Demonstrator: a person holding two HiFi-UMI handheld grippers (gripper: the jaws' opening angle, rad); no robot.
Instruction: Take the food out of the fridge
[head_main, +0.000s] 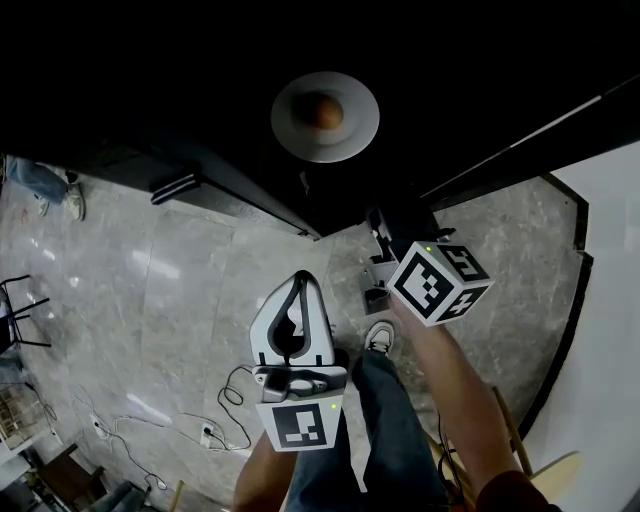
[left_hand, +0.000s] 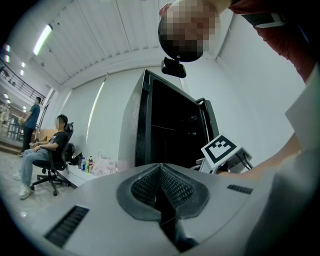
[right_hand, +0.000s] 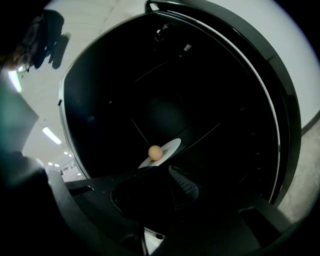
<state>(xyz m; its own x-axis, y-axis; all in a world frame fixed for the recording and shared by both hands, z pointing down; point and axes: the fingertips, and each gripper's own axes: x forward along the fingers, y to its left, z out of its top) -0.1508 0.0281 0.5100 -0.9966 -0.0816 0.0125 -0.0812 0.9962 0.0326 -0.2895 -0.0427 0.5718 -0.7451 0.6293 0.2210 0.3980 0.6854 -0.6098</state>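
White round plate (head_main: 288, 118), smooth tan food ball (head_main: 322, 113), black fridge (right_hand: 210, 85)

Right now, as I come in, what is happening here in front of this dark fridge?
A person stands at the open fridge with a claw in each hand. Inside, a round tan food item sits on a white plate, and nothing touches it. The right claw points toward it, apart from it, and looks shut and empty. The left claw is shut and empty too, held lower, near the person's legs.
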